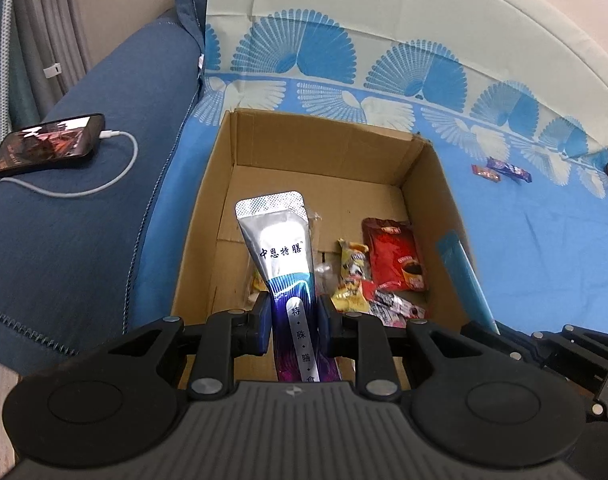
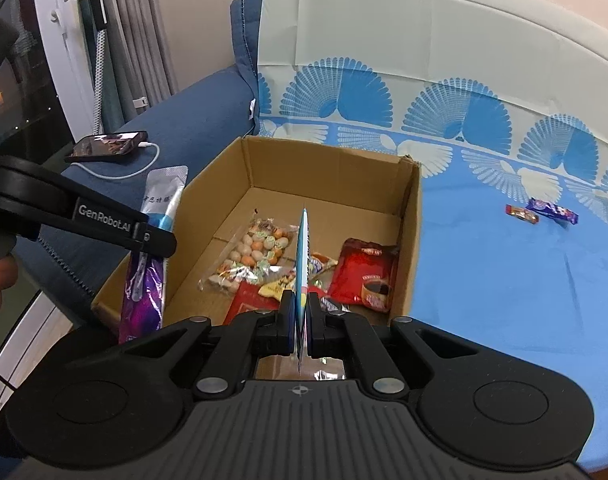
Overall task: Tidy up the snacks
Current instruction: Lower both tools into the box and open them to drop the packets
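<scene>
cardboard box [image 1: 220,184] below, each gripper clamps a packet over it.

Black gripper [image 1: 293,320], silver screws, GenRobot.AI lettering

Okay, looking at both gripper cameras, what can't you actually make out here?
- Flat packet in the right gripper: seen edge-on in the right wrist view, so its face is unreadable.
- Silver pouch: its lower end is hidden behind the left gripper.
- Two candy bars on the blue sheet: too small to read.
</scene>
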